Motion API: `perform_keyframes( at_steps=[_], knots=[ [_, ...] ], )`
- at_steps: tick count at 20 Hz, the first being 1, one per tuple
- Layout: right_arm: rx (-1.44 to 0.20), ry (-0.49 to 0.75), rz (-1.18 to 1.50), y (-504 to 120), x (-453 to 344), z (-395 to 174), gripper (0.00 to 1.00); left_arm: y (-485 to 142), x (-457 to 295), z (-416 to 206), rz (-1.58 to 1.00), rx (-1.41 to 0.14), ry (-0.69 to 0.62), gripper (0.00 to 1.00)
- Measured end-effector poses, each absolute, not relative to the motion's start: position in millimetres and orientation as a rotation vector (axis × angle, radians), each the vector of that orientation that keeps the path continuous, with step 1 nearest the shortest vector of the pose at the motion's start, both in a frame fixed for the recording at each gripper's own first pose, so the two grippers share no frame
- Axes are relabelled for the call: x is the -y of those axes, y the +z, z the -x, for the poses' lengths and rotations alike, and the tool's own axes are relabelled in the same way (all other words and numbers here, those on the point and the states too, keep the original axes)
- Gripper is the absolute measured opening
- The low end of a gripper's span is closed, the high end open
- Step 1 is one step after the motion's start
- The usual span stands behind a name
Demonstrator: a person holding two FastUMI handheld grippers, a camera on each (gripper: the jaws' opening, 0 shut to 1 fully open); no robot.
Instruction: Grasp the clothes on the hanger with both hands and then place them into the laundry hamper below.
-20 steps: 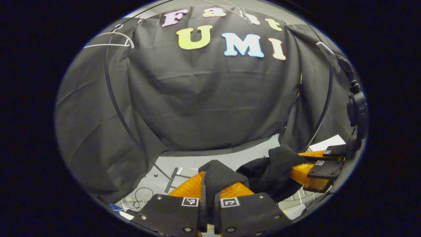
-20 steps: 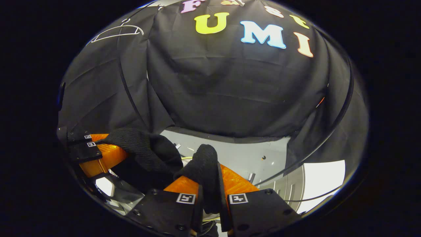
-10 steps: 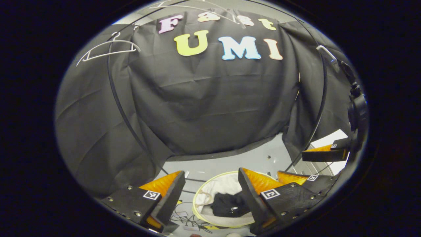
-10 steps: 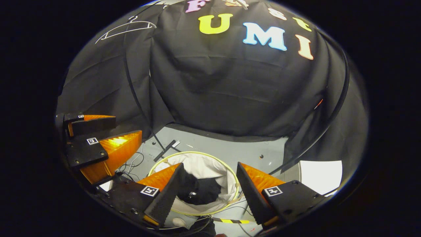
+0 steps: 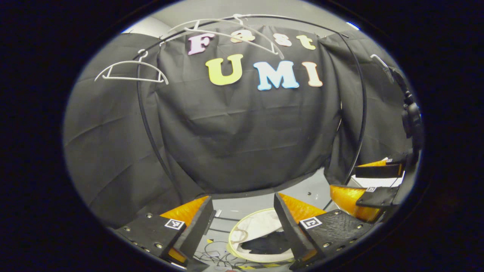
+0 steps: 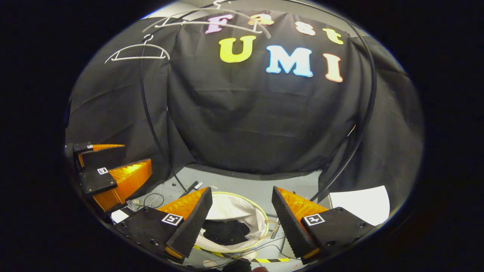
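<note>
Below both spread grippers, black clothes [image 6: 226, 231] lie inside the hamper [image 6: 261, 219].

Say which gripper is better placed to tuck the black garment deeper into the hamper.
Right, probably: the right gripper has the black garment and hamper between its open fingers; for the left gripper they sit off to one side.
</note>
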State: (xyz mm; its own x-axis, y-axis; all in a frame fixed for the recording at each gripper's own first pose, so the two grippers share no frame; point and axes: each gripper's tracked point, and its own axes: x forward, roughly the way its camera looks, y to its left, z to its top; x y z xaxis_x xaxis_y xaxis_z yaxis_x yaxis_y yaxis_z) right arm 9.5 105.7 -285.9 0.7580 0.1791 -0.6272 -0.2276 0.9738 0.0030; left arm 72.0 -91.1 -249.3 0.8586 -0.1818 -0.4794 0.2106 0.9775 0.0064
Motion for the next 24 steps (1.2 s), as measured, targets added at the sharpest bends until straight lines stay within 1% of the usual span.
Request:
perform_keyframes(
  at_steps=[1, 2, 5, 6, 12, 17, 20, 22, 23, 24],
  knots=[
    [-0.656, 0.213, 0.064, -275.3, -103.0, -8.2, 0.98, -238.3, 88.5, -69.4, -0.057, -0.480, -0.207, 0.95],
    [-0.639, 0.206, 0.056, -264.8, -99.0, -6.6, 1.00, -230.5, 85.9, -67.1, -0.055, -0.464, -0.206, 0.95],
    [-0.574, 0.186, 0.071, -231.6, -81.6, -8.3, 1.00, -198.9, 86.7, -69.0, -0.047, -0.413, -0.202, 0.95],
    [-0.552, 0.179, 0.073, -220.4, -75.4, -8.0, 0.97, -186.3, 87.4, -71.7, -0.045, -0.393, -0.198, 0.95],
    [-0.410, 0.144, 0.036, -151.5, -38.0, -5.4, 0.98, -112.6, 93.2, -69.8, -0.031, -0.266, -0.174, 0.94],
    [-0.303, 0.131, 0.018, -92.1, -8.9, 1.7, 0.97, -42.6, 104.1, -48.9, -0.018, -0.150, -0.172, 0.94],
    [-0.252, 0.113, 0.035, -66.1, 9.5, 15.1, 0.97, -7.1, 97.0, -33.0, -0.012, -0.097, -0.167, 0.94],
    [-0.232, 0.099, 0.040, -52.6, 19.7, 21.8, 0.99, 15.2, 95.0, -23.5, -0.008, -0.073, -0.164, 0.94],
    [-0.228, 0.091, 0.038, -48.3, 23.1, 23.4, 0.97, 24.1, 93.8, -20.3, -0.006, -0.061, -0.162, 0.94],
    [-0.223, 0.088, 0.034, -43.2, 25.2, 27.1, 0.97, 32.8, 92.2, -16.6, -0.008, -0.052, -0.158, 0.94]
  ],
)
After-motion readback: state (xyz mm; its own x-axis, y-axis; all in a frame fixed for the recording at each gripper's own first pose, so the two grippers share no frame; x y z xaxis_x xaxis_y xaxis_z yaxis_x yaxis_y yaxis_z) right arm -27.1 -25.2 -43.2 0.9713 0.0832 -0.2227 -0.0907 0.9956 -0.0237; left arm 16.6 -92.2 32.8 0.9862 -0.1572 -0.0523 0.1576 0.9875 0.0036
